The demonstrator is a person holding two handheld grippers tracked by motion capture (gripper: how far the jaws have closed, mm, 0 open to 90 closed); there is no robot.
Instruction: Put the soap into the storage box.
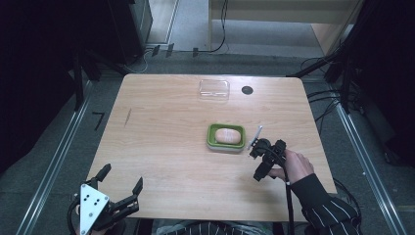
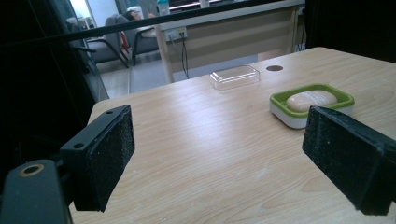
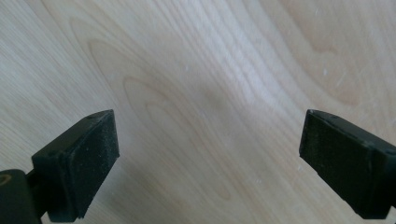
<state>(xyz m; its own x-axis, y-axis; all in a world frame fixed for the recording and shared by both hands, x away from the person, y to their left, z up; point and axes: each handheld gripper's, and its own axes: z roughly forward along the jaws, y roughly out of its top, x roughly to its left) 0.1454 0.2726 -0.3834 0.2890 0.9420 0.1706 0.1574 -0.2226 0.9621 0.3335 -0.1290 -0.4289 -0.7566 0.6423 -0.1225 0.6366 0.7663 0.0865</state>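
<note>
A green soap dish (image 1: 211,138) holding a pale bar of soap (image 1: 229,135) sits right of the table's middle; the left gripper view shows the dish (image 2: 344,96) and the soap (image 2: 311,99) ahead to the right. A clear plastic lid (image 1: 214,89) lies near the far edge, also in the left gripper view (image 2: 235,76). My right gripper (image 1: 255,162) hovers just right of the dish, open, nothing between its jaws; its own view (image 3: 208,158) looks down on bare wood. My left gripper (image 1: 122,177) rests open and empty at the near left corner (image 2: 210,154).
The wooden table (image 1: 161,137) has a round black cable hole (image 1: 247,90) near the far edge, right of the lid. A thin white stick (image 1: 256,134) lies between the dish and the right gripper. Cables and metal rails run along the floor on both sides.
</note>
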